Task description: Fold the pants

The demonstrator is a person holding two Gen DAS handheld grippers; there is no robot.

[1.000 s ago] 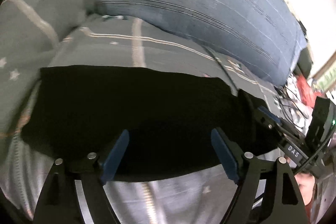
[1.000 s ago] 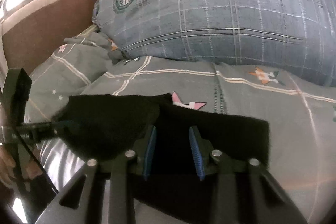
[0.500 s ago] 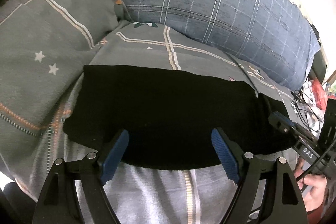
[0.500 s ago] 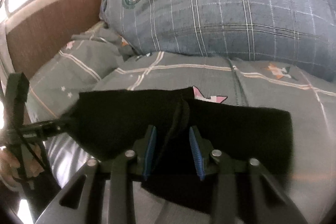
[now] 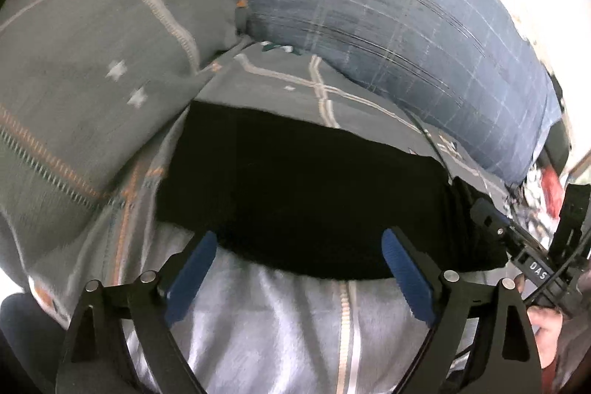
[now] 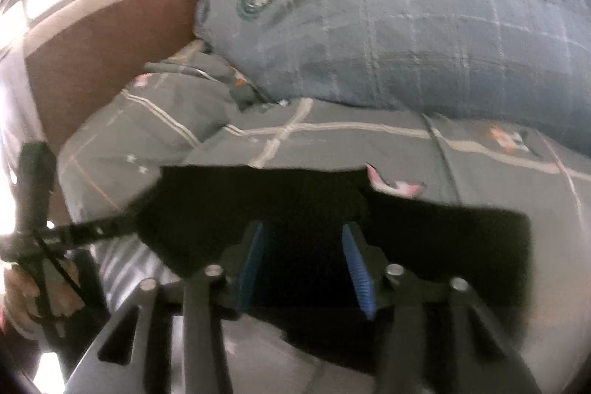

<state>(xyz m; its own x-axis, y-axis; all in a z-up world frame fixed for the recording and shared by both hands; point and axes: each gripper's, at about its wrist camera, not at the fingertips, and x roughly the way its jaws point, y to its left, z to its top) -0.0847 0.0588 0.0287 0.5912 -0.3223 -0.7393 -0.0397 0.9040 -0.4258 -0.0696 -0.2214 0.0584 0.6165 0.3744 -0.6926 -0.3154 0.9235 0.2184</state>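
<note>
Left wrist view: the left tool [image 5: 299, 268] is spread wide and holds nothing; the folded black fabric pants [image 5: 303, 187] lie just ahead on the grey patterned bed sheet [image 5: 288, 327].

Right wrist view: the right tool [image 6: 306, 264] is parted, its blue pads [image 6: 357, 268] over the pants [image 6: 443, 239], gripping nothing; a blue plaid pillow [image 6: 424, 24] lies behind.

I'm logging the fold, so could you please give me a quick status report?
Left gripper open, empty, at the near edge of the black pants. Right gripper open over them, no grip visible. Pants flat on bedspread; nothing in the way.
</note>
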